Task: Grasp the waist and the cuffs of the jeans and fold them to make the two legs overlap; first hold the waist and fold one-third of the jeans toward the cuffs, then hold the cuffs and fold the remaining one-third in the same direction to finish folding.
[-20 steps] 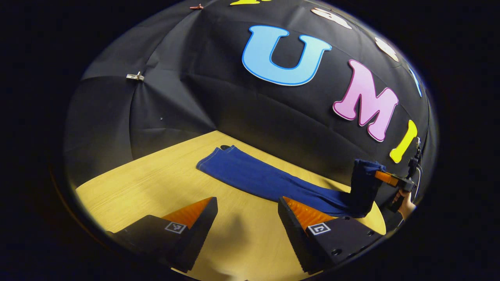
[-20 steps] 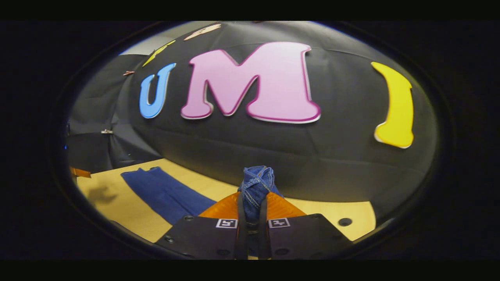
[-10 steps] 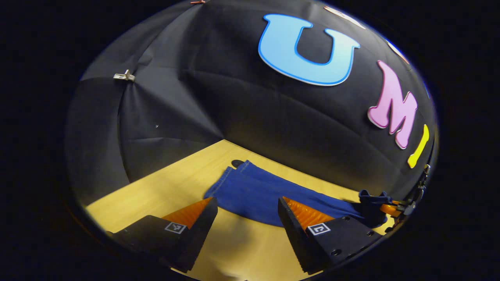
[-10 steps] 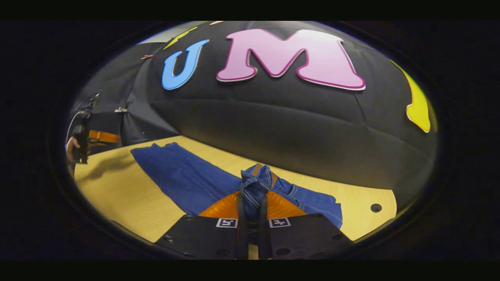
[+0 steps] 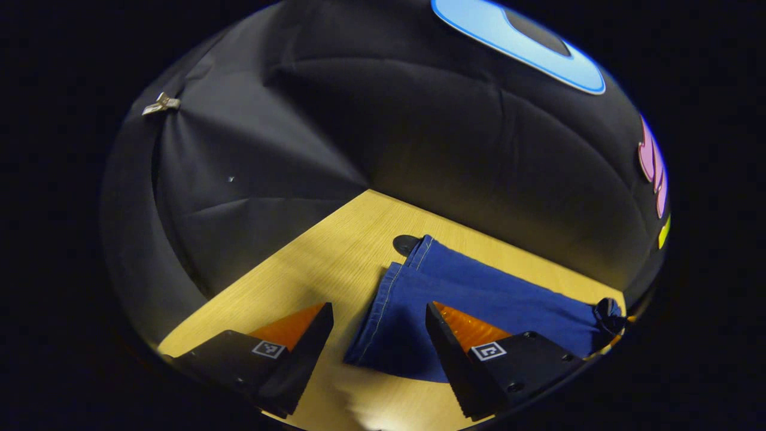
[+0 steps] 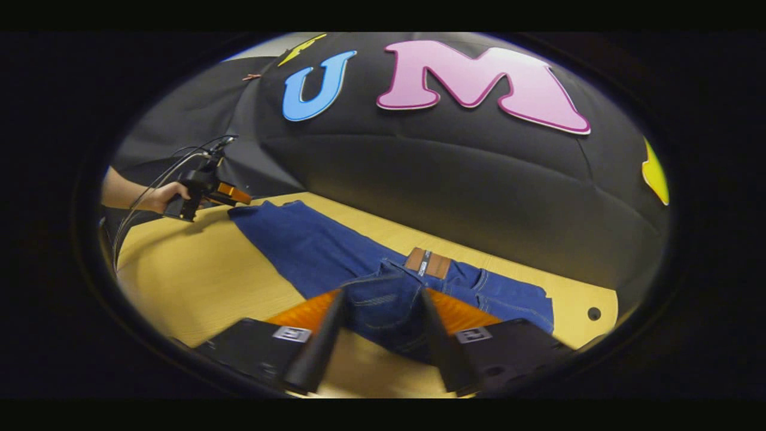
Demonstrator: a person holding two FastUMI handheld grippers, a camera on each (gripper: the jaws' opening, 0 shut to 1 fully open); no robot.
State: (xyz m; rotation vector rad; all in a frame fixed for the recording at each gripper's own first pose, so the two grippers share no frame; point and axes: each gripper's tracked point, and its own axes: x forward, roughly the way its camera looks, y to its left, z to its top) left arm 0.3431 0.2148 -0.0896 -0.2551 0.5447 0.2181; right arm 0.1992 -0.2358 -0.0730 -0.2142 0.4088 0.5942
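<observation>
Right gripper view: waist fold laid down, cuffs next.

Jeans [image 6: 311, 248] lie flat on the table [image 6: 191, 287], waist end [image 6: 383, 299] turned over toward the cuffs [image 5: 398, 281]. The right gripper [image 6: 376, 335] stands apart over the waist; half a second ago it was clamped on that bunched denim, so the fold has just been let go. The left gripper [image 5: 377, 335], jaws apart, now sits much closer to the cuffs; it should take both layers squarely at the hem before lifting.
</observation>
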